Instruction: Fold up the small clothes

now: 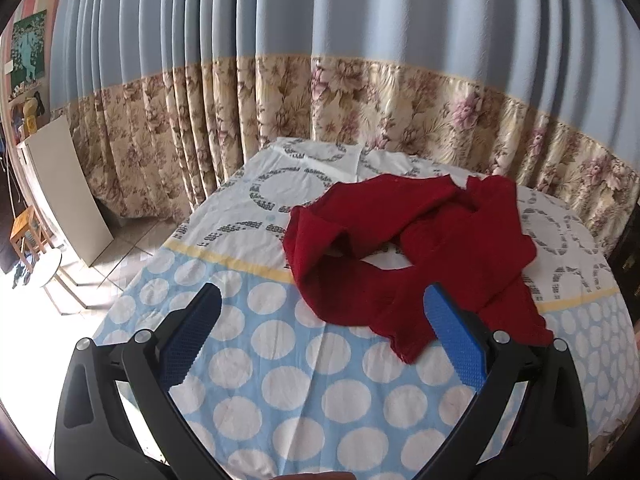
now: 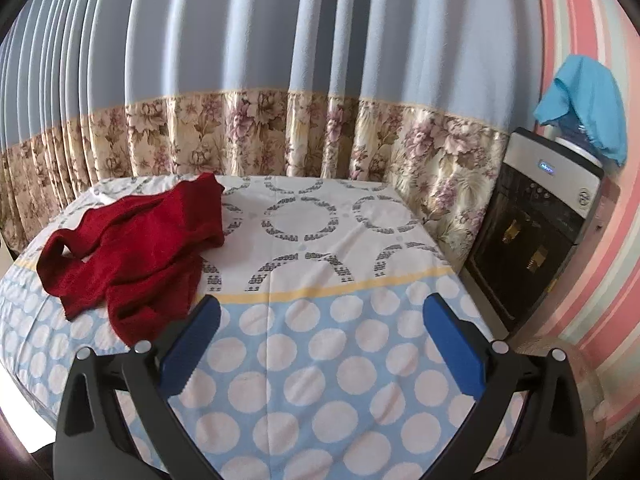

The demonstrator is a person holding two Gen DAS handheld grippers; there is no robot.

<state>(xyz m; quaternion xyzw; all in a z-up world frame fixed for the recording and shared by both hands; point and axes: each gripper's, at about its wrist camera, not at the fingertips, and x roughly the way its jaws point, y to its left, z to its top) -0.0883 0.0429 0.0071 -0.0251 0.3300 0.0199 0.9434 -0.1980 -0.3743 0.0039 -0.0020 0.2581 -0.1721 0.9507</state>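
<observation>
A dark red knit garment (image 1: 404,248) lies crumpled on the patterned bedsheet (image 1: 280,380), bunched into a loop so that a patch of sheet shows through its middle. Its near edge trails onto the blue band with white dots, and the rest sits on the white area printed with grey rings. What kind of garment it is cannot be told from this heap.

The left gripper (image 1: 322,308) hovers just short of the garment's near edge, its blue-padded fingers spread wide with nothing between them. The right gripper (image 2: 322,312) hangs over bare sheet to the right of the garment, likewise wide open and empty; in its view the garment (image 2: 132,248) lies off to the left.

Behind the bed hangs a blue curtain (image 2: 280,60) with a floral lower band. A water dispenser (image 2: 536,232) stands at the right, a blue cloth (image 2: 584,108) draped over its bottle.

The likely trouble is the tangle. A pinch on the nearest fold may catch several layers at once, or the sheet beneath, and lifting would then drag the bundle instead of opening it. The loose knit may also stretch or sag unevenly between two grips.

The dispenser's small lit display and round badge are too blurred to read; no other writing shows.
</observation>
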